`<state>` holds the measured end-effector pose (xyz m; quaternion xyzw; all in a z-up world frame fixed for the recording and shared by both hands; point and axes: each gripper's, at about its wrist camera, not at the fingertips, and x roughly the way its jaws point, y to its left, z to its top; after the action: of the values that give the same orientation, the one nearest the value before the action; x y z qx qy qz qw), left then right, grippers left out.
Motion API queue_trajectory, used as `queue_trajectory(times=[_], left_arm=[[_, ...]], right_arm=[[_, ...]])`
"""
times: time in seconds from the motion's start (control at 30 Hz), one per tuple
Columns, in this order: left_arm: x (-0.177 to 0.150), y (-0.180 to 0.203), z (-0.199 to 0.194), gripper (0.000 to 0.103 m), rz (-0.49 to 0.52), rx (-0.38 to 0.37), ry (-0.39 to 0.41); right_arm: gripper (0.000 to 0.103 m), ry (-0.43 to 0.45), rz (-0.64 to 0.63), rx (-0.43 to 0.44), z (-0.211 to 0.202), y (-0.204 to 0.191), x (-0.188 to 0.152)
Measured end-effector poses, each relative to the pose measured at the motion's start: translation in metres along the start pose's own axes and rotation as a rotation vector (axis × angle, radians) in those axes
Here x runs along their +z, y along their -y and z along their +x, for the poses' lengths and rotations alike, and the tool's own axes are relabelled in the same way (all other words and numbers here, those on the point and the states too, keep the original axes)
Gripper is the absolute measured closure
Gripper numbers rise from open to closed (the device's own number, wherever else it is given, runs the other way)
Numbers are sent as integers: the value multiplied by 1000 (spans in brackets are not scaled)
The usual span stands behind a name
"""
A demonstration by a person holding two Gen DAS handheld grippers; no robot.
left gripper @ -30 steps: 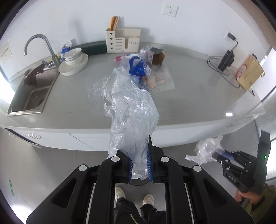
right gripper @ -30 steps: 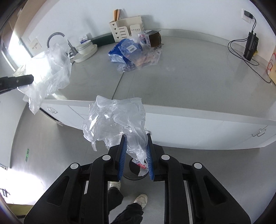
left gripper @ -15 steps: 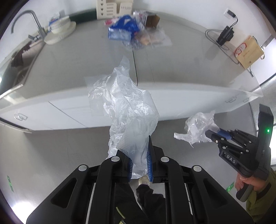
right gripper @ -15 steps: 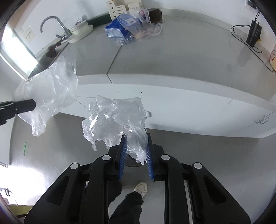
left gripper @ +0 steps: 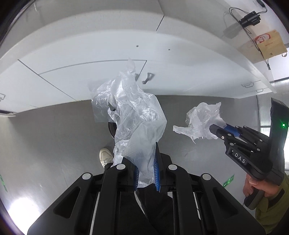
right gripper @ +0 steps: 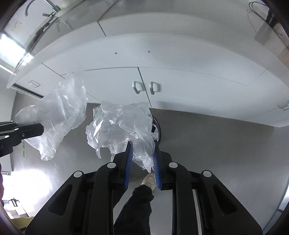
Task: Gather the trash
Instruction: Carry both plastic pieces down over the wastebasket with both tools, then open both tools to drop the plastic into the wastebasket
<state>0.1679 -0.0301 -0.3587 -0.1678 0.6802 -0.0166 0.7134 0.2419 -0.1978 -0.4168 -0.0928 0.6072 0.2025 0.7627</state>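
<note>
My left gripper points steeply down at the grey floor and is shut on a large crumpled clear plastic bag. In the right wrist view this gripper enters from the left with its bag. My right gripper is shut on a smaller crumpled clear plastic wrap. The left wrist view shows it at the right, with the wrap at its tips. A dark round bin on the floor is mostly hidden behind the plastic in both views.
White cabinet doors with metal handles stand just beyond, under the counter edge. A paper bag and a charger lie on the counter. The person's white shoe and dark trouser leg are below the grippers.
Both grippers have sunk from counter height toward the floor and tipped further down, each still holding its plastic. The countertop has slid to the top of both views.
</note>
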Motion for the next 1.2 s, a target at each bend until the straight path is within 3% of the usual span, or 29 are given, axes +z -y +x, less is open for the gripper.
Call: queue_trajectory(times=[0.33, 0.57, 0.67, 0.83, 1.03, 1.2], left_arm=[[10, -50, 118, 91, -34, -56, -131], [15, -70, 194, 91, -45, -85, -182], [21, -83, 226, 91, -101, -136, -196], [22, -95, 281, 91, -144, -157, -213], [25, -98, 348, 91, -96, -159, -253], [31, -98, 371, 90, -73, -149, -259]], right_arm=[[81, -88, 57, 9, 104, 6, -10], [81, -165, 94, 6, 191, 24, -24], [81, -192, 107, 1, 228, 28, -27], [81, -218, 104, -4, 282, 32, -23], [81, -277, 123, -26, 345, 36, -28], [81, -327, 132, -21, 377, 34, -36]])
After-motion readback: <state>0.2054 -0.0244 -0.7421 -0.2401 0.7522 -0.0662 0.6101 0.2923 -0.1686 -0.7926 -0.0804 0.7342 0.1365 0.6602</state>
